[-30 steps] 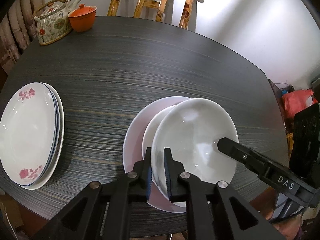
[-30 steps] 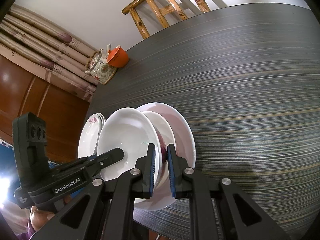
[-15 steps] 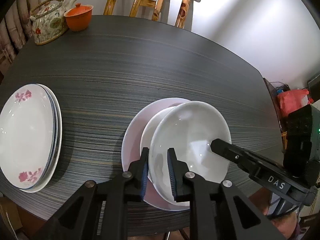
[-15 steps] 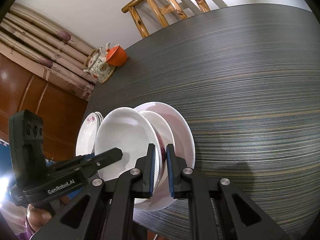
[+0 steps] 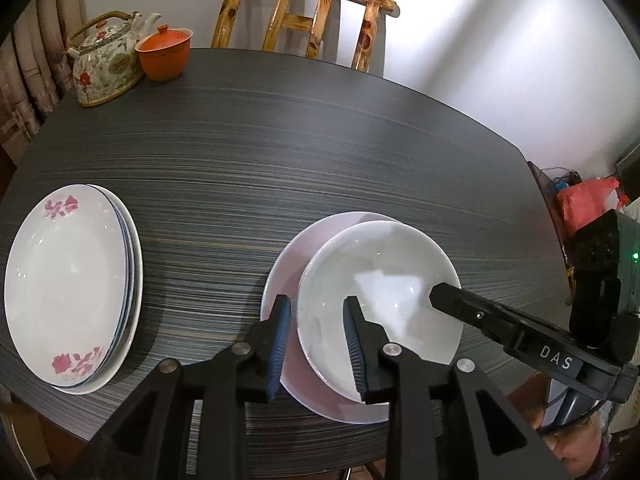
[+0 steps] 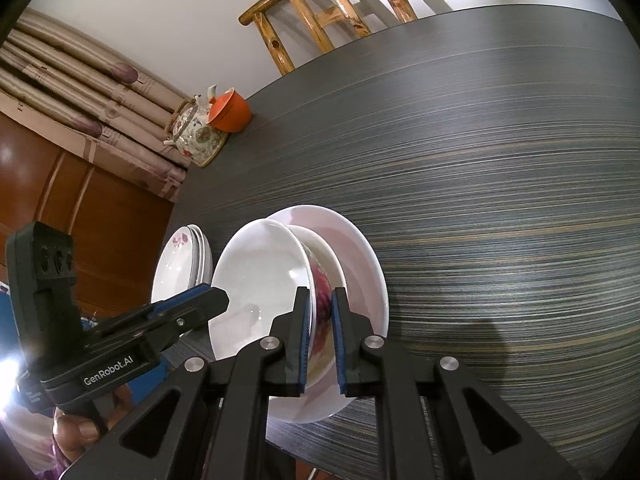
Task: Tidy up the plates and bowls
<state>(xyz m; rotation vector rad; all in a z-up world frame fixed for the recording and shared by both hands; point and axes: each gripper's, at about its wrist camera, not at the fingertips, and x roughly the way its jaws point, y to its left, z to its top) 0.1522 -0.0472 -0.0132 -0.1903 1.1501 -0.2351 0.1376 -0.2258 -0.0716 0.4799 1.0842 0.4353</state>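
Dark streaked table [image 5: 320,152], wooden chair [image 5: 308,20], curtains [image 6: 80,92]

Lower bowl [image 6: 326,280] mostly hidden under white top bowl [image 5: 380,292]; only flowered side shows. Pink plate [image 5: 288,264] largely covered by bowls. Plates under flowered plate [image 5: 68,280] show rims only; count unclear. Chair [image 5: 308,24] cut off by worktop [image 5: 300,140].

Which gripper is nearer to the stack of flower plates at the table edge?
Left. The left gripper, open, straddles the white bowl rim beside the flower plates; the right gripper grips that bowl's opposite rim.
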